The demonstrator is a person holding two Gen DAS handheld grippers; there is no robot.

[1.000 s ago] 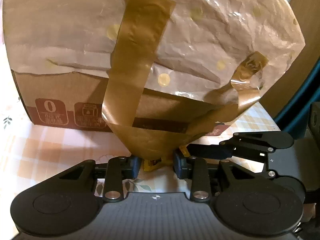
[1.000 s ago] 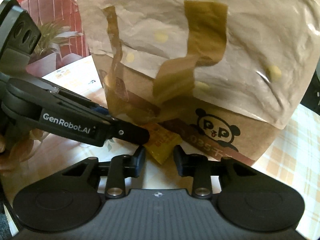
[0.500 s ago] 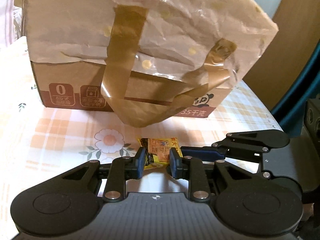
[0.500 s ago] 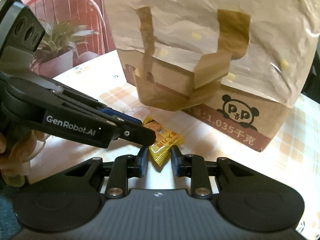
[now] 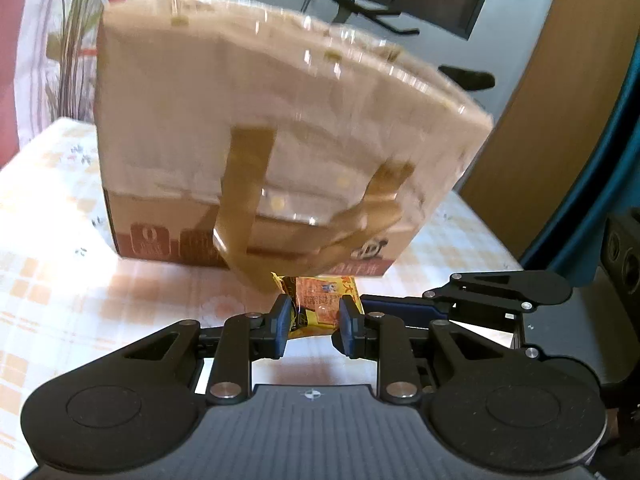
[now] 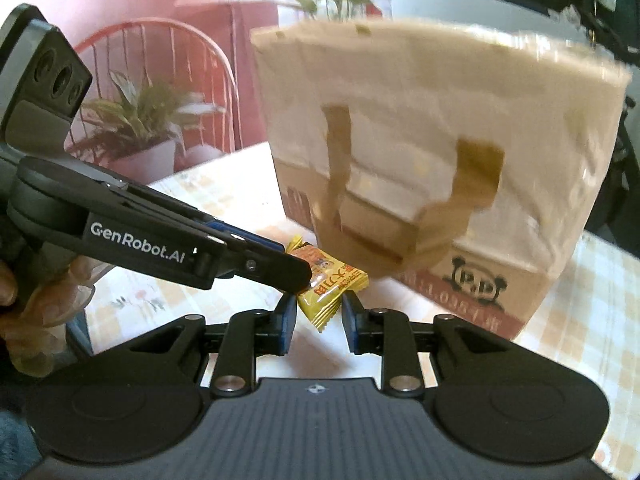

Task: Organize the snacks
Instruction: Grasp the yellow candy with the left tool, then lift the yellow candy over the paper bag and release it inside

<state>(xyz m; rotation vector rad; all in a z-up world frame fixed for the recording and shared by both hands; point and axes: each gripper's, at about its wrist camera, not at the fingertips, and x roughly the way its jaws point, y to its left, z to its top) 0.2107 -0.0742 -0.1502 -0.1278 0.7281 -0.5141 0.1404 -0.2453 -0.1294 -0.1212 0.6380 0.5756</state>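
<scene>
Right now both grippers meet at one small yellow snack packet (image 5: 320, 300), which sits just in front of a large cardboard box (image 5: 168, 236) on the worktop (image 5: 60, 240). Seen from the left wrist, the left gripper (image 5: 314, 322) is drawn in narrow, its blue-lined pads pressing the packet from either side, so the packet is clamped there. Seen from the right wrist, the right gripper (image 6: 318, 314) is likewise narrow, with the lower, crimped corner of the same packet (image 6: 328, 284) between its fingers; whether the pads really press on it is hard to tell, since only that corner reaches in and a sliver of gap seems to show on each side. The left gripper's black finger (image 6: 276, 266), coming in from the left of that view past the printed "GenRobot.AI" lettering, lies against the upper end of the packet. A hand (image 6: 36, 312) holds that gripper's body at the left edge. The box is blurred in both views; crumpled pale paper (image 5: 280, 100) covers its upper part, and brown tape strips (image 5: 244, 188) hang down over its front. A panda logo (image 6: 478, 280) shows on its lower right face. The worktop wears a pale checked cloth with small flowers. Behind, a potted plant (image 6: 148, 120) stands before a red wire chair (image 6: 160, 48).
</scene>
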